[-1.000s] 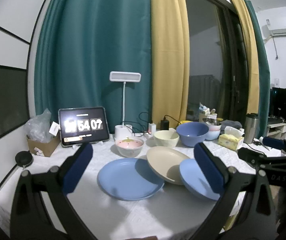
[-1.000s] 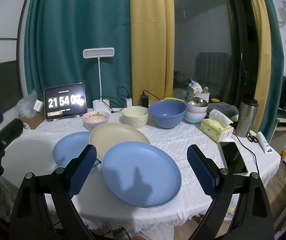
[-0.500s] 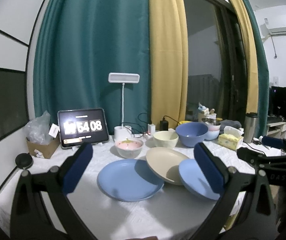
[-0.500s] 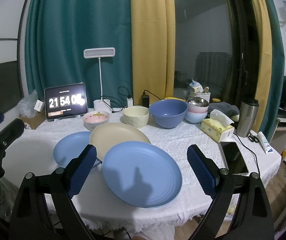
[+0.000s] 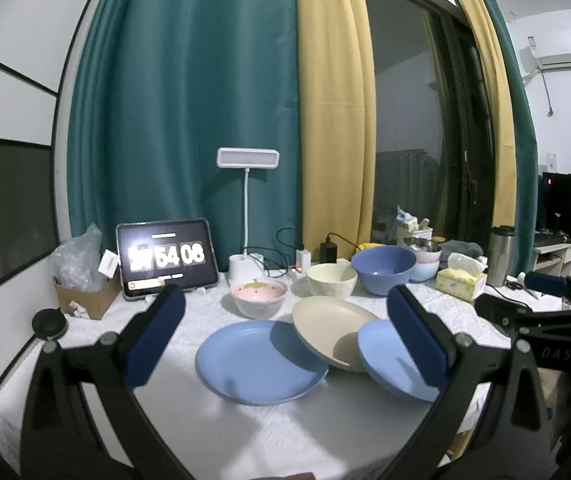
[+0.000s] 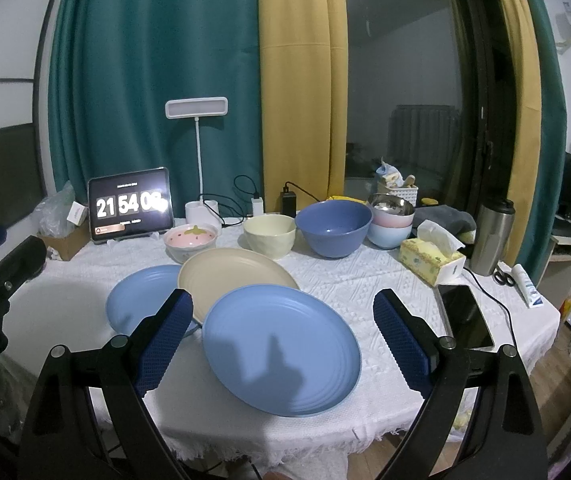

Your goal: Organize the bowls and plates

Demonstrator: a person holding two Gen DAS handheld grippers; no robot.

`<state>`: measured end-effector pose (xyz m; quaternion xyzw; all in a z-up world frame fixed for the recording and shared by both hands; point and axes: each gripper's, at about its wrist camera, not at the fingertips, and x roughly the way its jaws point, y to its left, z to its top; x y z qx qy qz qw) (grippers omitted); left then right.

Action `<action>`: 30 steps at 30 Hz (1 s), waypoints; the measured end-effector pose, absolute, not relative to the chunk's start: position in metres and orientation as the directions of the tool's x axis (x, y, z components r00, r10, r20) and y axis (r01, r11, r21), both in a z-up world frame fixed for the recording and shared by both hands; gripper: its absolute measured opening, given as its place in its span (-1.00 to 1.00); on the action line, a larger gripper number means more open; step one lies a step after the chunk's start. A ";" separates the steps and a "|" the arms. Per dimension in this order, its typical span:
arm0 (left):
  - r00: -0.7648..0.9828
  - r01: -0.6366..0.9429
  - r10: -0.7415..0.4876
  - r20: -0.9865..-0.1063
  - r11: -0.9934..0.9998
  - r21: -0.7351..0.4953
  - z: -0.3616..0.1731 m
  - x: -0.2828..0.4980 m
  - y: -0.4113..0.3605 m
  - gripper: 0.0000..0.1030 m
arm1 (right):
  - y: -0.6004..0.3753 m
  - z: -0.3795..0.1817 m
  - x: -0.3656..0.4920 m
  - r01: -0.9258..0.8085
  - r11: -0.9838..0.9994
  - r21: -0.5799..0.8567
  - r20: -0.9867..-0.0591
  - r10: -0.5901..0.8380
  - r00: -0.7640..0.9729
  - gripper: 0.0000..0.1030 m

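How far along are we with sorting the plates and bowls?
Barely started. Done: nothing stacked. The beige plate only leans across two blue plates; three bowls sit separately behind. In hand: nothing; left gripper and right gripper are open. Left: stack everything.

Bare white tablecloth [image 5: 245,428] lies open along the near edge and left side. Mid-table, three overlapping plates crowd the way: a left blue plate [image 6: 141,300], a tilted beige plate [image 6: 237,276], and a near blue plate [image 6: 281,348]. Behind them, a row of bowls [image 6: 269,232] and cables block the far side. A black phone [image 6: 465,316] and yellow tissue box [image 6: 429,260] narrow the right.
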<state>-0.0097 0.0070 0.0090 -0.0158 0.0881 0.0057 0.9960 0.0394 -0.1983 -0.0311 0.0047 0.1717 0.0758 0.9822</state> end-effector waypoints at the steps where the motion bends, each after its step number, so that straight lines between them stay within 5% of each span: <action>1: 0.984 -0.016 0.010 -0.176 0.999 -0.031 0.008 -0.010 0.006 0.97 | -0.198 -0.031 0.039 -0.146 0.989 0.035 -0.336 0.150 0.930 0.83; 30: 0.985 -0.018 0.013 -0.172 0.999 -0.029 0.007 -0.010 0.004 0.97 | -0.201 -0.031 0.039 -0.146 0.989 0.039 -0.341 0.150 0.928 0.83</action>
